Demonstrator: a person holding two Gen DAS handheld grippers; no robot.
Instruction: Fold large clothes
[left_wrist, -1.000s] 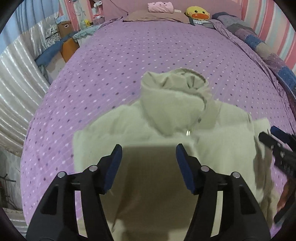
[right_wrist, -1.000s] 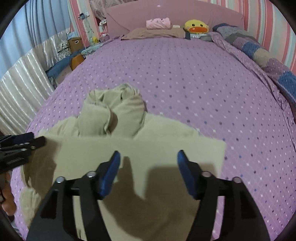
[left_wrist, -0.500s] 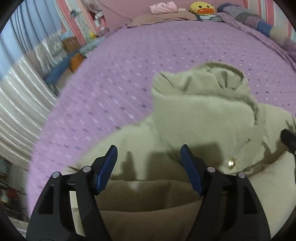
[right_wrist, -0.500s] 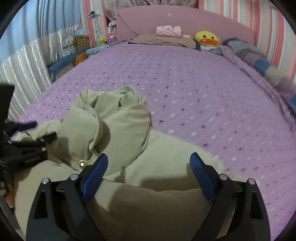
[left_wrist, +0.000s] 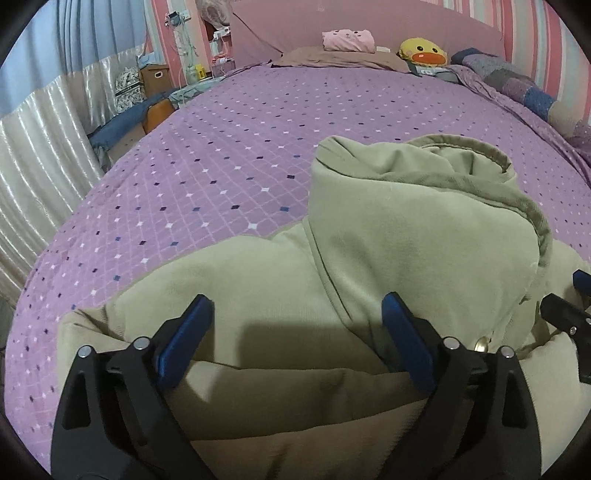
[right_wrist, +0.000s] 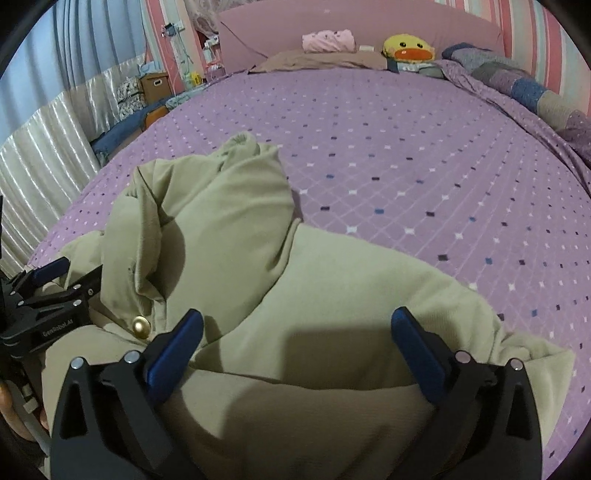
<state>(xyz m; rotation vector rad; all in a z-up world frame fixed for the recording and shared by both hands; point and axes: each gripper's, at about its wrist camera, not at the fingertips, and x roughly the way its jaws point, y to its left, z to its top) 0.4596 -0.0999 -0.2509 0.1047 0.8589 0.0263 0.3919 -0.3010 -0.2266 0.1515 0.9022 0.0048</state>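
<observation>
The khaki hooded jacket lies on the purple bed, filling the lower half of both my views, its hood bunched up toward the middle of the frame and its lower part folded up over the body along the bottom edge. A brass snap button shows at lower left of my right view.

My left gripper hangs over the folded cloth at the bottom of its frame; its jaws are opening, blue pads well apart, clamped on nothing. My right gripper is the same: jaws opening, wide, with the fold under them but not pinched.

In the right view, my left gripper sits at the left edge, and white lettering on its black body reads roughly "GenRobot.AI", small and curved by the lens.

The bedspread is lilac with a grid of small white and dark diamonds. At the top of the frame a pink headboard backs a brown pillow, a folded pink garment and a yellow duck plush. A patchwork quilt runs down the upper right. At upper left are blue and silvery curtains, a cardboard box and pink-striped walls.
</observation>
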